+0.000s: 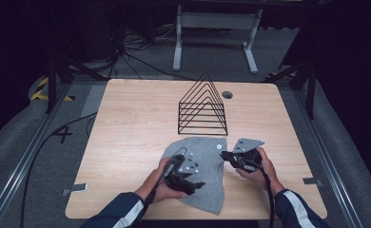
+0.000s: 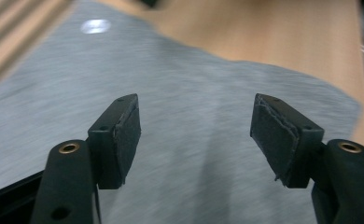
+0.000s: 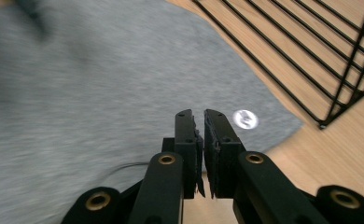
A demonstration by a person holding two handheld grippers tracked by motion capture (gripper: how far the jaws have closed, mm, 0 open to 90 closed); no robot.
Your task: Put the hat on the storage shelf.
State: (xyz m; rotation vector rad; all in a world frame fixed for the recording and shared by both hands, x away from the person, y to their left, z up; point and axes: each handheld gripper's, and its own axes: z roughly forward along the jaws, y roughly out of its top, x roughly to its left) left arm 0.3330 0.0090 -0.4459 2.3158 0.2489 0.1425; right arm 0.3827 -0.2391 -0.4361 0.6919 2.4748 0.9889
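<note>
Left gripper [image 2: 194, 140] spread over grey felt sheet [image 1: 207, 164], lined up to pinch; right gripper [image 3: 203, 154] pressed together, empty, near felt edge

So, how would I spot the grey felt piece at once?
Start at the black wire rack standing mid-table. Just in front of it, between the left gripper and right gripper, lies the grey felt piece: flat, soft-edged, with a small silver rivet near one corner.

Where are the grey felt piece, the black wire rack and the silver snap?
grey felt piece [image 1: 207, 183], high view, bare middle.
black wire rack [image 1: 203, 124], high view, lower front bars.
silver snap [image 3: 245, 119], right gripper view, its centre.
</note>
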